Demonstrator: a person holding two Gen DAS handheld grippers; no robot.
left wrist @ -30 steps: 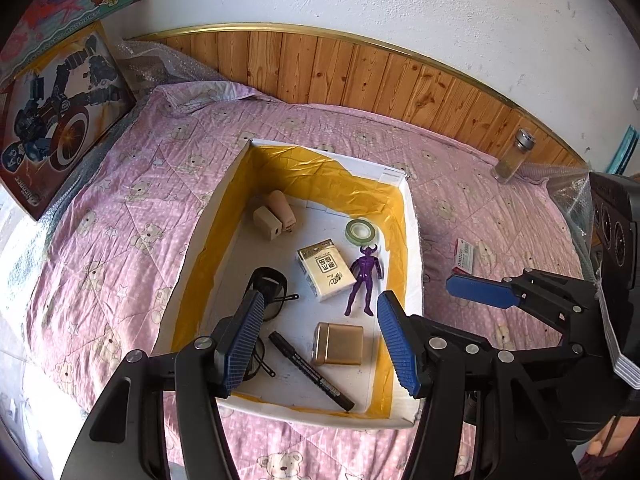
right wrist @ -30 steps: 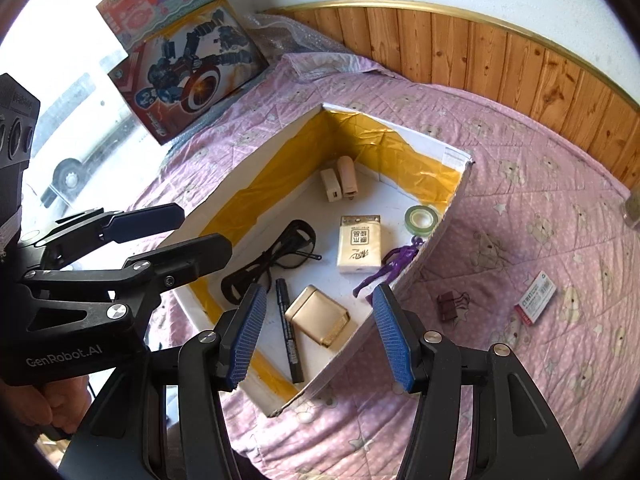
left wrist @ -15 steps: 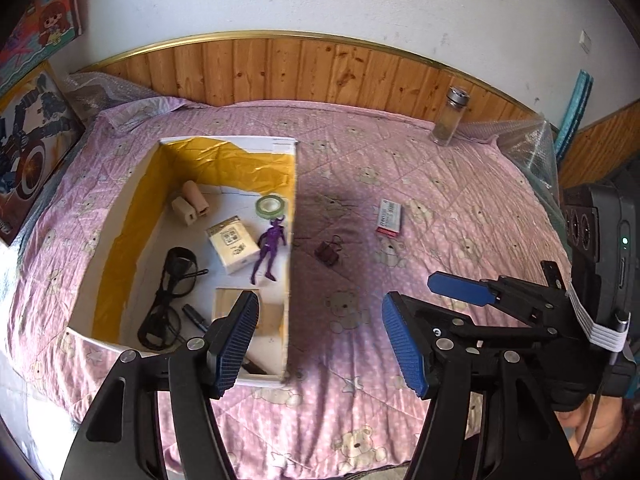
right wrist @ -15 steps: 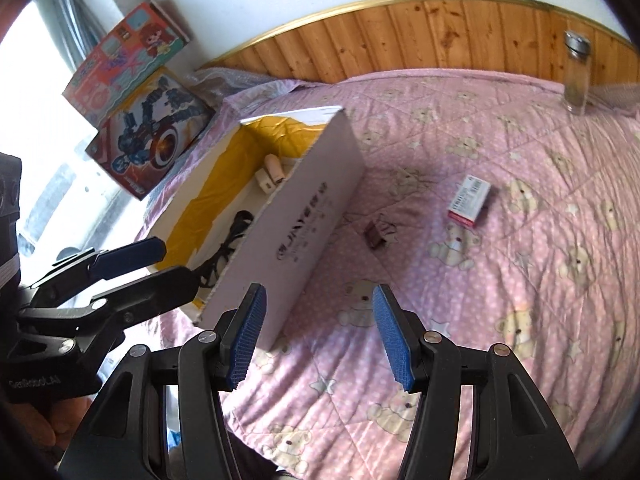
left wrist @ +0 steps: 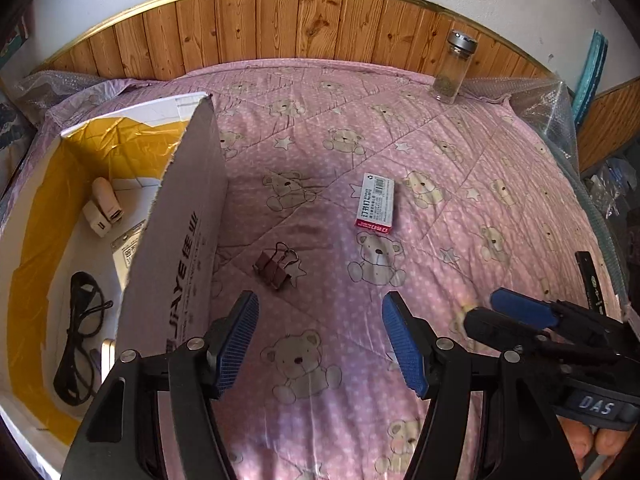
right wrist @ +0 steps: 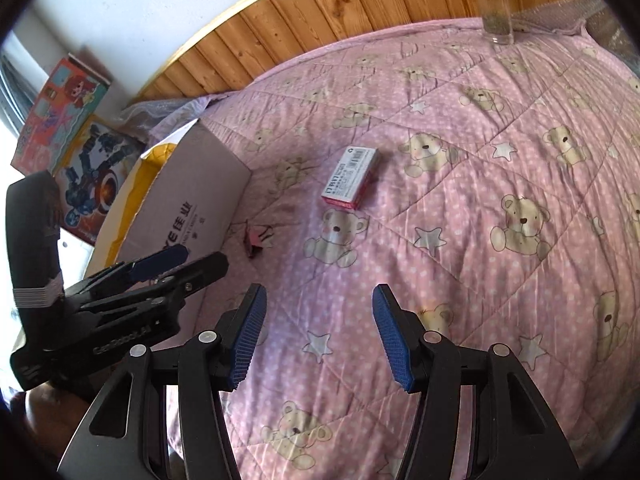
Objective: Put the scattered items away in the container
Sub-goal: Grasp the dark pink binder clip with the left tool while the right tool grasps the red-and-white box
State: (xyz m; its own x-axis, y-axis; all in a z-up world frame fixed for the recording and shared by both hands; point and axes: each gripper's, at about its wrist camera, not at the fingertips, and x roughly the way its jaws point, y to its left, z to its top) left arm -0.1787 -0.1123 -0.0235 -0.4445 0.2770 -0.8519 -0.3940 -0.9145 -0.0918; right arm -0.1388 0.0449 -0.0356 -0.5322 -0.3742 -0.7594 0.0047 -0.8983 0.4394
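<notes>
A white cardboard box (left wrist: 180,240) (right wrist: 192,196) with a yellow lining sits at the left on the pink quilt. Inside it lie black glasses (left wrist: 80,332) and two beige plugs (left wrist: 104,208). On the quilt just right of the box lies a dark binder clip (left wrist: 274,268) (right wrist: 256,240). Farther right rests a small red-and-white staple box (left wrist: 376,204) (right wrist: 352,178). My left gripper (left wrist: 320,340) is open above the quilt, just short of the clip. My right gripper (right wrist: 316,336) is open too, with nothing between its fingers.
A glass jar with a metal lid (left wrist: 454,68) (right wrist: 492,4) stands at the far edge by the wooden wall panel. Toy boxes (right wrist: 80,148) lean at the far left. Bubble wrap (left wrist: 548,108) covers the right edge. A hand (left wrist: 592,444) holds the right gripper.
Both grippers have swung right, away from above the box interior, and now point at the quilt with the clip and staple box. Both stayed open.
</notes>
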